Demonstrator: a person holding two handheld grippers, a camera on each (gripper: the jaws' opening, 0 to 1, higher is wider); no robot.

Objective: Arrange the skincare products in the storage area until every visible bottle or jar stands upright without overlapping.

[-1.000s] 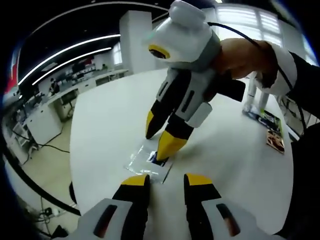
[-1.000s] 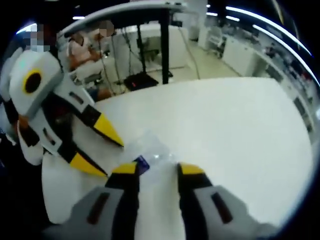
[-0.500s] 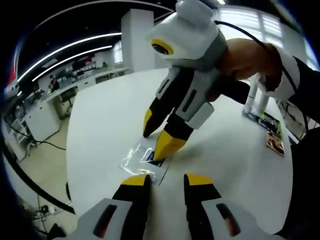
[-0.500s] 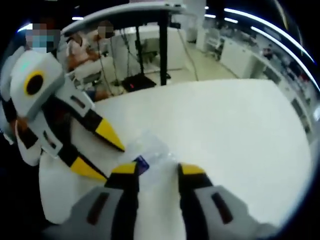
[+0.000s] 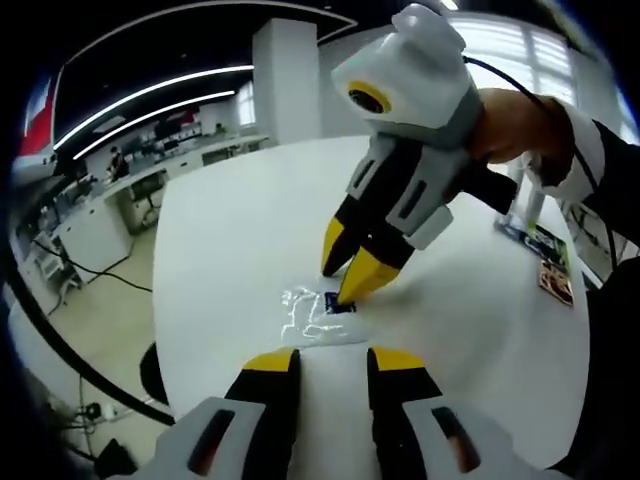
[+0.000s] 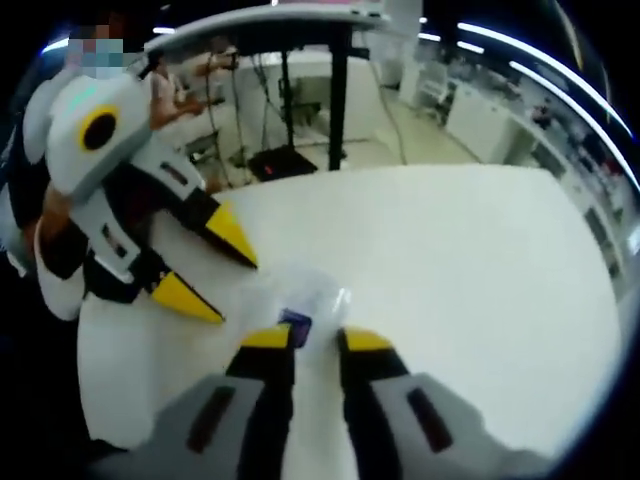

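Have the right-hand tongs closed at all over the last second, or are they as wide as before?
Yes. In the right gripper view the right tongs have narrowed: the yellow tips stand closer together over the clear plastic packet on the white table.

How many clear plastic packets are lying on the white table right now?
1. The clear plastic packet with a blue label lies crumpled on the white table, at the right gripper tips, ahead of the left gripper. Others may be hidden.

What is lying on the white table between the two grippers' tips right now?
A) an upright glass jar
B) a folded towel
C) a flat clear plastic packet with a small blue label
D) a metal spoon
C: a crinkled clear plastic packet with a blue label lies flat on the white table, with the right gripper tips on it.
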